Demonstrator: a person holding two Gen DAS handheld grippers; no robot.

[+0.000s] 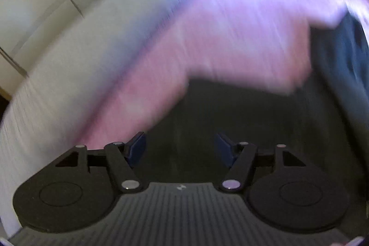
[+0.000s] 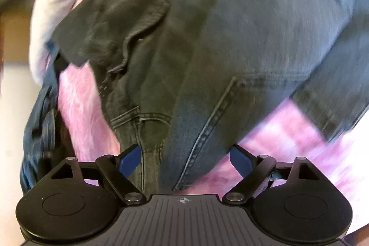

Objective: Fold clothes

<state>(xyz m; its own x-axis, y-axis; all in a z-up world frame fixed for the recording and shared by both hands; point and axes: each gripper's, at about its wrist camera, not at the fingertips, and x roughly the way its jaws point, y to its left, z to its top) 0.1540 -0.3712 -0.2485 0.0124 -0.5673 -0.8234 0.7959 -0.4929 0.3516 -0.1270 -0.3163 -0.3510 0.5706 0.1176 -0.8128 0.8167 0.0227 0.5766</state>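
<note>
Although blurred by motion, possible to make out dark grey jeans (image 2: 196, 50) lying rumpled and not folded on a pink tie-dye cloth (image 2: 288, 142), directly in front of the right gripper (image 2: 185, 158). Probably quite heavy and stiff for clothing, being thick denim with strong seams (image 2: 207, 126); not slippery, not fragile, but likely to sag and drag when lifted by one point only. Better to take hold at a thick edge such as the hem (image 2: 322, 112) or a seam, and with both claws, well apart. Right claw wide open with nothing between the blue pads (image 2: 130, 160), just above the cloth. Left gripper (image 1: 180, 146) also spread open and empty, over dark fabric, with the pink cloth (image 1: 230, 38) beyond it.

Around the jeans: a second garment of blue denim (image 2: 39, 130) bunched at the left edge, touching the pink cloth, and a white cloth (image 2: 53, 4) behind. Soft layers underneath easy to pinch together with the jeans by mistake. Further away, a white surface (image 1: 69, 73) and pale cupboard doors (image 1: 34, 4)
</note>
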